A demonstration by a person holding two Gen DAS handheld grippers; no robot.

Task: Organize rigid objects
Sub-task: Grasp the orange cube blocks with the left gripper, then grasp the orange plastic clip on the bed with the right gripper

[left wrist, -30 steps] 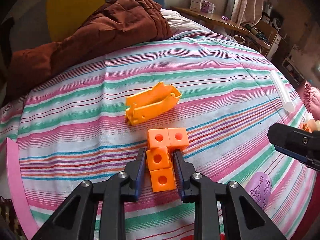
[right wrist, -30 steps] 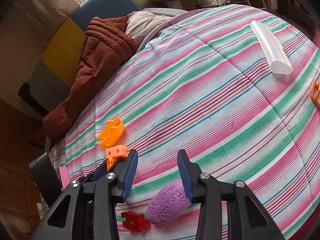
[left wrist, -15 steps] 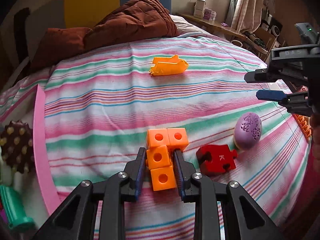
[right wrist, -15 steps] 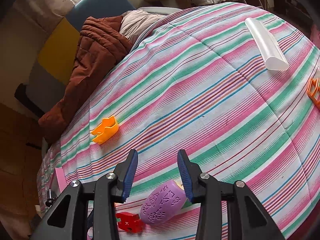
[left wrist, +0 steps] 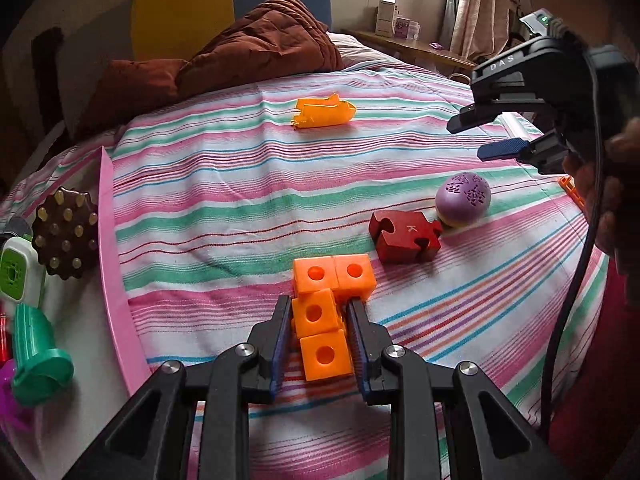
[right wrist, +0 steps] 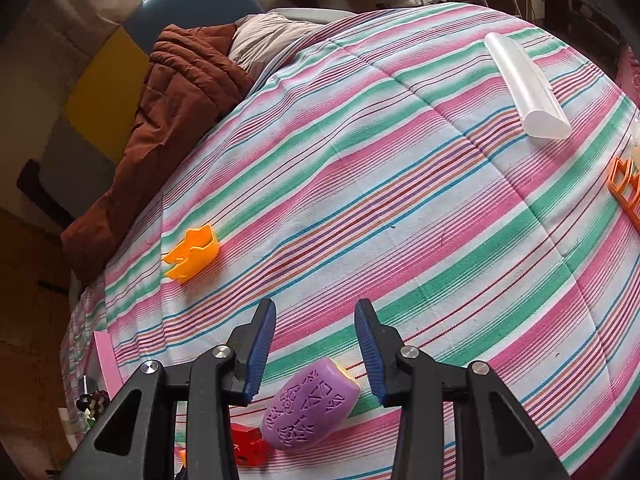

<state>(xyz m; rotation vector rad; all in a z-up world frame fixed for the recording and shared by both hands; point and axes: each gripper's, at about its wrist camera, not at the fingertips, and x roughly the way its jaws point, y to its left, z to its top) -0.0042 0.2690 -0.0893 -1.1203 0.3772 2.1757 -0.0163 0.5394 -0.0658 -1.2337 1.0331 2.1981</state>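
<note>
My left gripper [left wrist: 318,312] is shut on an orange piece of joined cubes [left wrist: 326,312], carried above the striped bed. Just beyond it lie a red puzzle block [left wrist: 406,236] and a purple patterned egg [left wrist: 463,198]. An orange boat-shaped mould [left wrist: 323,112] rests farther back. My right gripper [right wrist: 315,322] stands open over the bedspread with nothing between its fingers; the purple egg [right wrist: 310,404] lies below and behind its tips, apart from them. In the left wrist view the right gripper [left wrist: 482,138] hovers above the egg.
A pink tray rim [left wrist: 116,280] at the bed's left edge holds a brown studded disc [left wrist: 64,234], a green handle [left wrist: 34,354] and a white-green item. A translucent tube [right wrist: 524,88] and an orange frame [right wrist: 624,188] lie at the right. A brown quilt [left wrist: 248,60] lies at the bed's head.
My left gripper has carried the orange cubes leftward, bringing the pink tray and its items into view. The right gripper has stayed put, still open.
</note>
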